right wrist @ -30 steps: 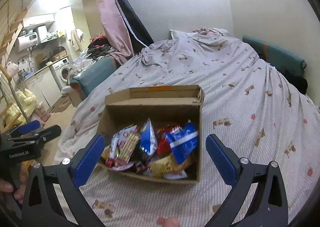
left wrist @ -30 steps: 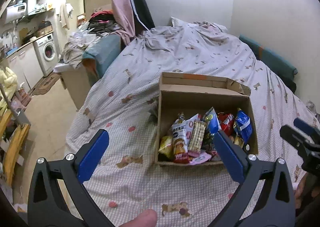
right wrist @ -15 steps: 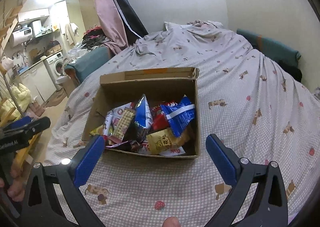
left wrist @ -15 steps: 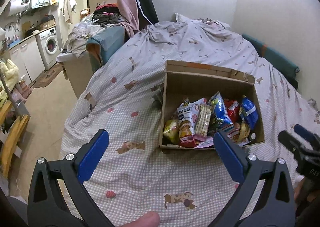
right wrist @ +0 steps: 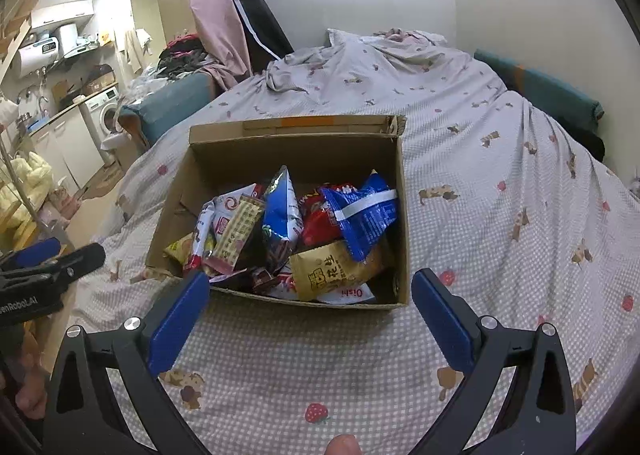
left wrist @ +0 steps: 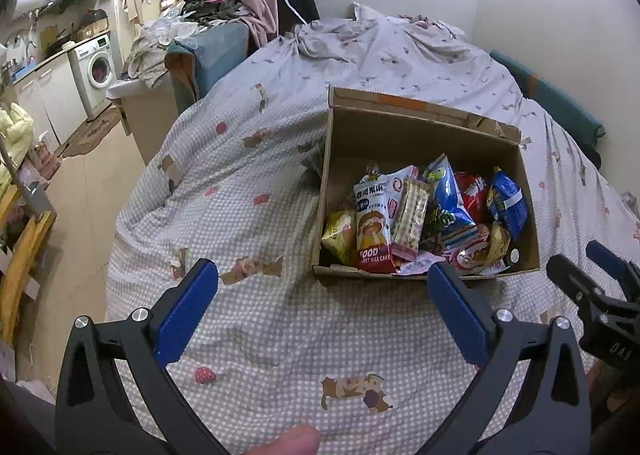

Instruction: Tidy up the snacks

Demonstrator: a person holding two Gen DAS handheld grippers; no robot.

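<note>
An open cardboard box (left wrist: pixel 404 135) (right wrist: pixel 292 151) sits on a checked bedspread, filled with several snack packets. Among them are a white rice-cake bag (left wrist: pixel 374 223), a blue chip bag (right wrist: pixel 364 215), a brown peanut pack (right wrist: pixel 332 271) and a red bag (right wrist: pixel 316 223). My left gripper (left wrist: pixel 320 315) hovers open over the bedspread, just in front and left of the box. My right gripper (right wrist: pixel 310 319) is open too, low at the box's near wall. Neither holds anything. Each gripper shows at the edge of the other's view.
The bed (right wrist: pixel 500 223) stretches right and back to a rumpled pillow end (right wrist: pixel 384 43). A teal cushion (right wrist: pixel 552 95) lies along the wall. Left of the bed are a teal chair with clothes (left wrist: pixel 208 51), a washing machine (left wrist: pixel 96 71) and bare floor (left wrist: pixel 92 191).
Both grippers have come closer to the box and tilted down over it; the box now looms larger in each view. Jaws stay open.
</note>
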